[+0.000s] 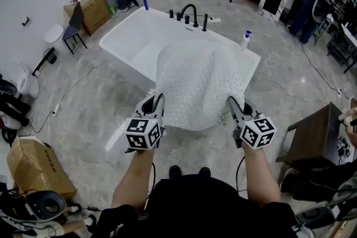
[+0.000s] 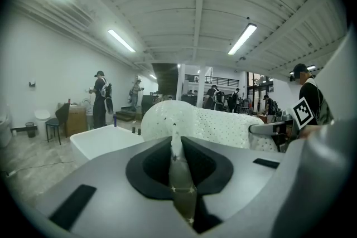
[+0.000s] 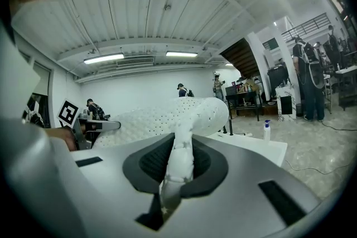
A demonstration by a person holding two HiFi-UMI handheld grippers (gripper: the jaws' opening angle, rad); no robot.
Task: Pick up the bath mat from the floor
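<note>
The white bath mat (image 1: pixel 198 83), dotted with small holes, hangs lifted off the floor in front of the bathtub, bulging upward in the middle. My left gripper (image 1: pixel 158 103) is shut on the mat's near left corner. The right gripper (image 1: pixel 232 106) is shut on the near right corner. In the left gripper view a pinched strip of bath mat (image 2: pixel 177 167) runs between the closed jaws. In the right gripper view the bath mat (image 3: pixel 179 161) is likewise clamped, with the rest of it arching ahead.
A white bathtub (image 1: pixel 131 36) with black taps (image 1: pixel 189 13) stands just behind the mat. A dark side table (image 1: pixel 312 139) is at the right, cardboard boxes (image 1: pixel 36 167) at the left. People stand at the room's far edges. Grey marble floor (image 1: pixel 83 120) surrounds me.
</note>
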